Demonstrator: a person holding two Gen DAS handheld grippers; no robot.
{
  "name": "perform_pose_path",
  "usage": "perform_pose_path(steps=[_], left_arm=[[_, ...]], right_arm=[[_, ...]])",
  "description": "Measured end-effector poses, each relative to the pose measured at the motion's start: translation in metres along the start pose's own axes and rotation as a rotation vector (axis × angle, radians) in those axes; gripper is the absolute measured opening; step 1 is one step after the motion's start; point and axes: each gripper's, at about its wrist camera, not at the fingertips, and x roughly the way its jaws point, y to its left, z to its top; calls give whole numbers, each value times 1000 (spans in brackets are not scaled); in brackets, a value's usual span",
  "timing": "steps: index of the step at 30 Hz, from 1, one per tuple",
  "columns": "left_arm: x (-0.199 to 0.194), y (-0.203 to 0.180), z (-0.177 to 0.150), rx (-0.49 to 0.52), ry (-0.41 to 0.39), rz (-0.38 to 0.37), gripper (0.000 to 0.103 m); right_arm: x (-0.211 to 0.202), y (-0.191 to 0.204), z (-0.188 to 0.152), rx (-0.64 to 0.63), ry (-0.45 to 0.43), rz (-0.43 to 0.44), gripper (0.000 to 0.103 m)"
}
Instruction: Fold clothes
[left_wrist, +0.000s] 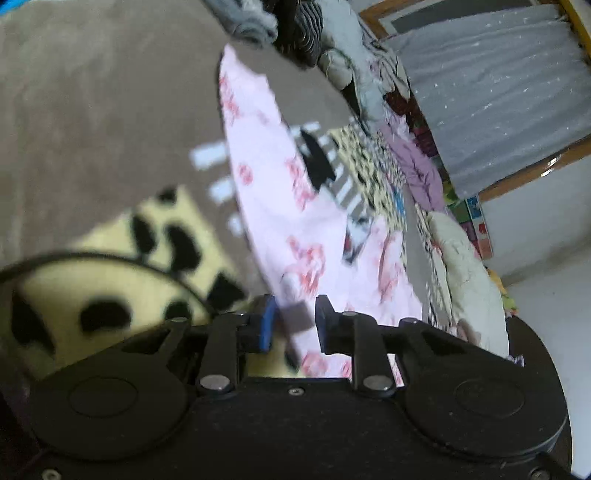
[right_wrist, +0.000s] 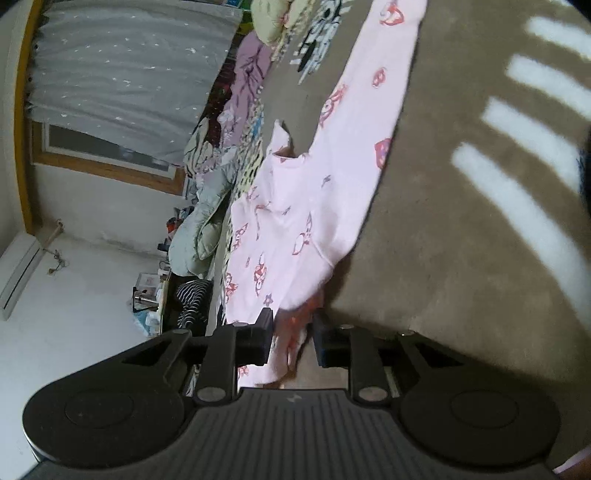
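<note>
A pale pink garment with red cartoon prints stretches across a brown blanket on a bed. In the left wrist view my left gripper is closed to a narrow gap, and the near end of the garment runs in between its blue pads. The right wrist view shows the same garment with its near edge lifted, casting a shadow on the blanket. A bunched fold of it sits between the fingers of my right gripper. Both views are motion-blurred.
Crumpled clothes and a cream pillow line the bed's far side, below a grey curtain. A dark striped garment lies near the bed's end. The blanket carries a yellow and black print. A white wall unit hangs at left.
</note>
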Motion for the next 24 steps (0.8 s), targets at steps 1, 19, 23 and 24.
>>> perform_pose_path(steps=[1, 19, 23, 24], left_arm=[[-1, -1, -6, 13, 2, -3, 20], [-10, -14, -27, 70, 54, 34, 19], [-3, -27, -45, 108, 152, -44, 19], [0, -31, -51, 120, 182, -65, 19]], right_arm=[[1, 0, -1, -2, -2, 7, 34], [-21, -5, -5, -6, -69, -27, 32], [-28, -19, 5, 64, -117, -10, 31], [-29, -22, 8, 73, -127, -8, 31]])
